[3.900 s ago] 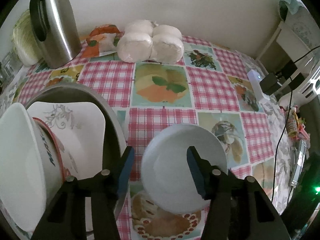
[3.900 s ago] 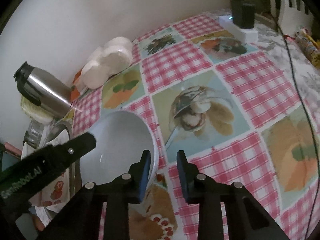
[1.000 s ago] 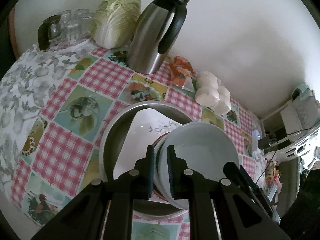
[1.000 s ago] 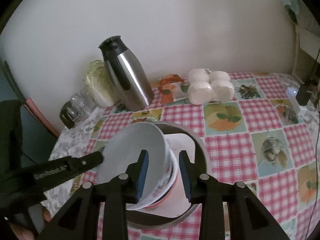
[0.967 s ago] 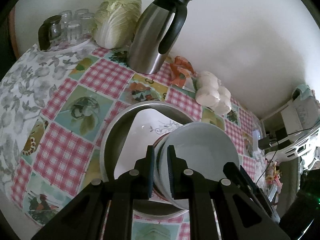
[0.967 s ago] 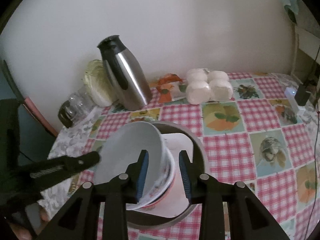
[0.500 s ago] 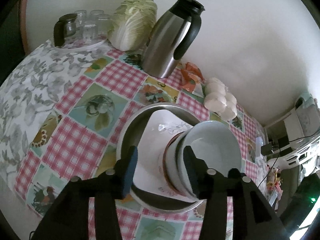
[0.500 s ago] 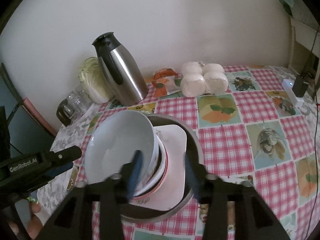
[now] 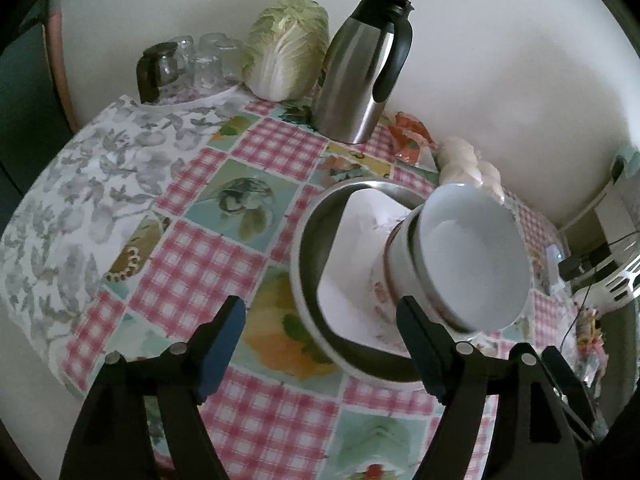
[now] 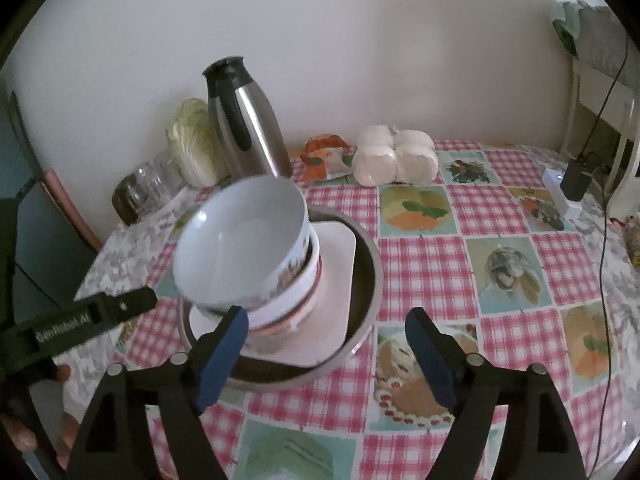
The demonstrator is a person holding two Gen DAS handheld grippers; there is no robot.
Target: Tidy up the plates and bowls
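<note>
Both tongs are spread wide and nothing is held in either. Ahead of the left gripper (image 9: pixel 320 320), past its right finger, a pale bowl (image 9: pixel 472 264) is seen nested on a patterned bowl (image 9: pixel 400 264), the pair stacked on a white square plate (image 9: pixel 356 240) inside a metal basin (image 9: pixel 308 240). From the right gripper (image 10: pixel 328 332), the same stack (image 10: pixel 244 248) is found just beyond the left finger. Farther off, a steel thermos (image 10: pixel 244 124) and a cabbage (image 9: pixel 286 56) are placed against the wall.

Left gripper (image 9: pixel 320 334) jaws spread wide, empty; right gripper (image 10: pixel 328 338) likewise.
</note>
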